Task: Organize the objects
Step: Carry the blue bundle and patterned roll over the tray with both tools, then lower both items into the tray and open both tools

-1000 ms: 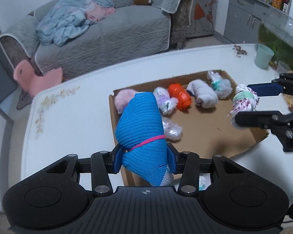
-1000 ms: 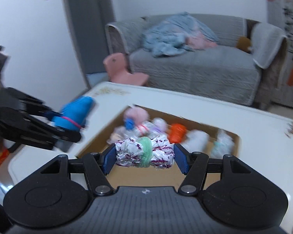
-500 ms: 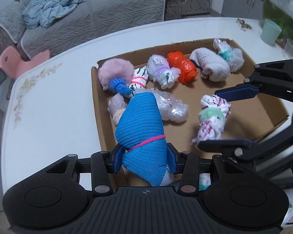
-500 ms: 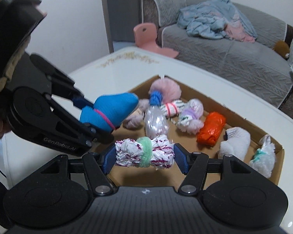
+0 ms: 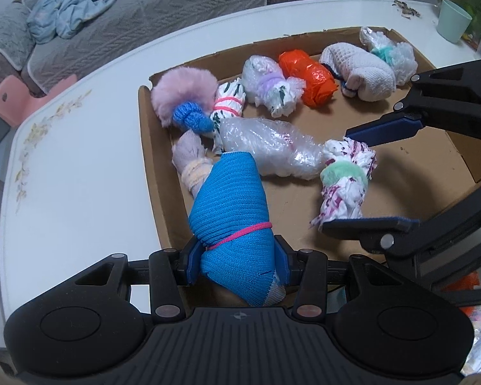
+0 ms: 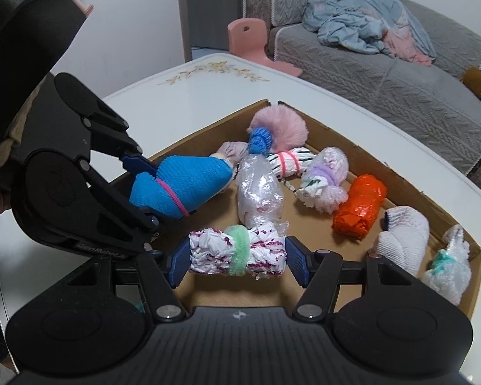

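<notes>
1. White table [image 5: 80,192] carries a shallow cardboard tray [image 5: 157,173]; a grey sofa [image 6: 400,89] stands beyond.
2. My left gripper [image 5: 237,258] is clamped on a blue knit bundle [image 5: 232,221] over the tray's near-left edge.
3. My right gripper [image 6: 237,256] pinches a white-and-magenta bundle [image 6: 237,252] above the tray floor.
4. Just ahead lies a clear plastic roll [image 6: 259,192], with an orange bundle [image 6: 360,205] further right.

Left gripper [image 6: 150,189] body reads "GenRobot.AI" (partly hidden, white lettering).
</notes>
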Tool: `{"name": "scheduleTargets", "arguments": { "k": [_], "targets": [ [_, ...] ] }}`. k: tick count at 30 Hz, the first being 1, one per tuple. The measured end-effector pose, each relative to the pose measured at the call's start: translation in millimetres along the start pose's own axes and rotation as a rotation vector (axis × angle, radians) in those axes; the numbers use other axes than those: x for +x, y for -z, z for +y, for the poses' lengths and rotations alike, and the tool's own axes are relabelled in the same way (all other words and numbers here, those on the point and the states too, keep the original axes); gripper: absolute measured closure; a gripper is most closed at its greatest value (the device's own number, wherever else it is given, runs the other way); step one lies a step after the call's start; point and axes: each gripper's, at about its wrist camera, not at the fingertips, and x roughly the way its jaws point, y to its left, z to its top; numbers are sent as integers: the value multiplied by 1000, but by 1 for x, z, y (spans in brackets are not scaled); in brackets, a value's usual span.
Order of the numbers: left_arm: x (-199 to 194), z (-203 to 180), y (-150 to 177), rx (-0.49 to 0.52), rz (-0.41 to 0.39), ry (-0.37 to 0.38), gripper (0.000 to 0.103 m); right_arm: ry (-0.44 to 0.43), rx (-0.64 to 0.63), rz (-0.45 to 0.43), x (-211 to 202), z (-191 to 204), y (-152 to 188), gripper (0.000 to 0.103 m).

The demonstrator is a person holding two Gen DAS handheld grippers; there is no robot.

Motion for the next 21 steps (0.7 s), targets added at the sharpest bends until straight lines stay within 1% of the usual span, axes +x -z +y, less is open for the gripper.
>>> {"name": "scheduleTargets", "arguments": {
  "k": [6, 10, 17, 21],
  "targets": [
    [8, -3, -1, 13, 3, -22, 51, 0, 0, 20, 7, 0, 0, 45],
    [9, -6, -1, 27, 0, -48, 49, -3, -2, 26, 9, -1, 1, 45],
    [1, -9, 0, 61, -15, -73, 48, -11, -5, 32, 12, 1, 3, 44],
    [-5, -8, 1, 66, -26, -69, 46, -15, -1, 31, 11, 1, 3, 44]
  ]
}}
